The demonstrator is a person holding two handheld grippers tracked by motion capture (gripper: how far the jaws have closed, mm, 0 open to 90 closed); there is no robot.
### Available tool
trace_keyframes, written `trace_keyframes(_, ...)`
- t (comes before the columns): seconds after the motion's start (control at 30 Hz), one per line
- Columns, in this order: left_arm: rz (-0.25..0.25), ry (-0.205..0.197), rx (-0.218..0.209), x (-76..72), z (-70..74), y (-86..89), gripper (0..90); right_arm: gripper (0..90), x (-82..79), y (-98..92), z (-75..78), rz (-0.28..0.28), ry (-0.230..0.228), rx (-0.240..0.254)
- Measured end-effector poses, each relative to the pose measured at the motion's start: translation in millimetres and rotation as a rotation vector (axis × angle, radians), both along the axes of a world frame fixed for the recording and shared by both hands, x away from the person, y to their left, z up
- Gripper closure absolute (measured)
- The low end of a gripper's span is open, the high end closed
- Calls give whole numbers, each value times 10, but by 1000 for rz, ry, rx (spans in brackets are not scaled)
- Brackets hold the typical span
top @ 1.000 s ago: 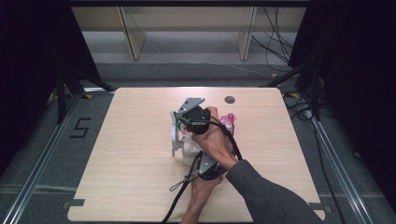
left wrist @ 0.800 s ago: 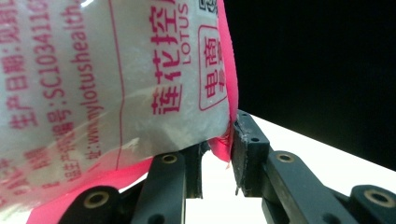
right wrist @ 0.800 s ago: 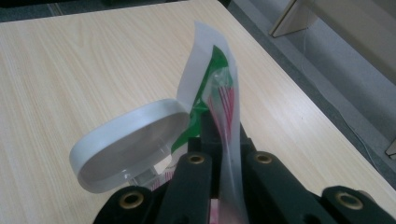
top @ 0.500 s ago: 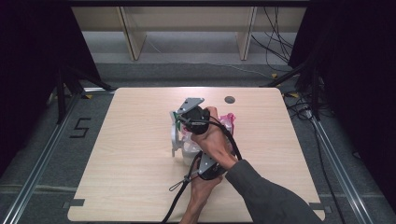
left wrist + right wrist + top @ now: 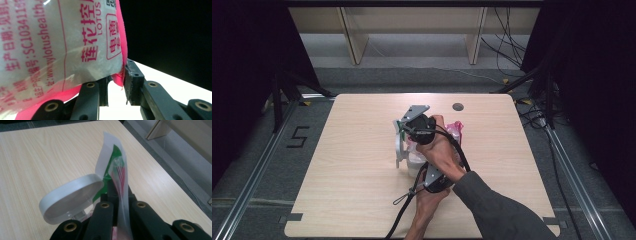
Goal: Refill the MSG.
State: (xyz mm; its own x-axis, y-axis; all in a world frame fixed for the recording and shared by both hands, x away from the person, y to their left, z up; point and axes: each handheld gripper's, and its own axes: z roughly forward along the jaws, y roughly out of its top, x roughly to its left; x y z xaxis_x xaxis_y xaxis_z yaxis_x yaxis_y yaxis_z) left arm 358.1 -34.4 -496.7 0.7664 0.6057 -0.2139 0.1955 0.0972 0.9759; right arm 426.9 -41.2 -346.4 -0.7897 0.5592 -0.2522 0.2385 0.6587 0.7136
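A pink-and-white printed bag sits upright at mid-table. My left gripper is shut on its pink lower edge; in the high view it comes in low from the near side, its tips partly hidden by the other hand. My right gripper is shut on a thin clear flap with green and pink print that stands up from the bag. A white round flip lid hangs open beside that flap. From above, the right gripper crosses over the left hand, grey plate uppermost.
The light wooden table has bare room left, right and in front of the hands. A dark round hole lies near the far edge. Cables trail from both grippers toward the near edge. Shelving legs stand beyond the table.
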Motion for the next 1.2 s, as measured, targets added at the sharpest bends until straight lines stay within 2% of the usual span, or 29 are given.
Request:
trace_keyframes(0.07, 2, 3, -13, 3, -14, -14, 747, 900, 6, 7, -14, 8, -12, -13)
trace_keyframes(0.13, -2, 6, 15, 3, -12, 8, 746, 900, 13, 17, -41, 10, -10, -31)
trace_keyframes(0.17, -2, -1, 13, 5, -13, 8, 746, 900, 22, 12, -42, 11, -19, -42)
trace_keyframes(0.2, -1, 4, -2, 1, -7, 0, 746, 900, 19, 13, -35, 8, -16, -33)
trace_keyframes(0.27, 4, -2, 3, 9, -5, 10, 747, 900, 8, 10, -15, -4, -5, -15)
trace_keyframes(0.3, 5, 0, 0, 8, -5, 7, 747, 900, 22, 4, -10, 9, -20, -23)
trace_keyframes(0.37, 1, 6, -3, 2, -9, 4, 746, 900, 21, 11, -22, 11, -18, -28)
trace_keyframes(0.4, 2, -1, 21, 8, -9, 20, 746, 900, 13, 18, -32, 4, -5, -25)
trace_keyframes(0.43, 2, -2, 27, 9, -7, 25, 746, 900, 23, 19, -38, 10, -16, -30)
trace_keyframes(0.5, 3, -3, 20, 6, -4, 21, 746, 900, 17, 17, -30, 8, -15, -29)
trace_keyframes(0.53, 6, -3, 0, 4, -2, 9, 746, 900, 3, 19, -24, -6, -10, -24)
trace_keyframes(0.6, 5, -2, 3, 5, -2, 12, 747, 900, 10, 9, -11, 13, -15, -19)
trace_keyframes(0.63, 2, -4, 28, 10, -6, 25, 746, 900, 4, 16, -17, 12, -7, -6)
trace_keyframes(0.67, -17, -19, 112, 20, -6, 89, 746, 900, 11, 18, -28, 13, -14, -15)
trace_keyframes(0.7, -21, -16, 118, 17, -7, 92, 745, 900, 6, 27, -43, 5, -16, -18)
trace_keyframes(0.73, -23, -15, 119, 17, -5, 94, 745, 900, 10, 25, -47, 11, -10, -20)
trace_keyframes(0.77, -13, -17, 100, 17, -4, 80, 745, 900, 16, 20, -43, 9, -16, -28)
trace_keyframes(0.8, 5, -2, 22, 6, -5, 22, 746, 900, 11, 17, -37, 2, -14, -26)
trace_keyframes(0.9, 2, -5, 24, 6, -3, 26, 746, 900, 13, 16, -25, 6, -26, -25)
trace_keyframes(0.93, 2, -3, 25, 6, -5, 25, 746, 900, 4, 18, -25, 0, -11, -25)
trace_keyframes(1.0, 1, 4, 23, 5, -10, 22, 746, 900, 14, 23, -41, 7, -24, -30)
trace_keyframes(1.03, 0, 3, 23, 5, -7, 24, 746, 900, 17, 22, -39, 14, -16, -32)
trace_keyframes(1.1, 3, -3, 22, 6, -4, 25, 746, 900, 15, 20, -30, 7, -23, -32)
trace_keyframes(1.13, 2, -3, 25, 8, -5, 27, 746, 900, 0, 24, -29, -9, -12, -21)
trace_keyframes(1.2, 2, -4, 32, 9, -6, 31, 746, 900, 4, 20, -33, -5, -16, -23)
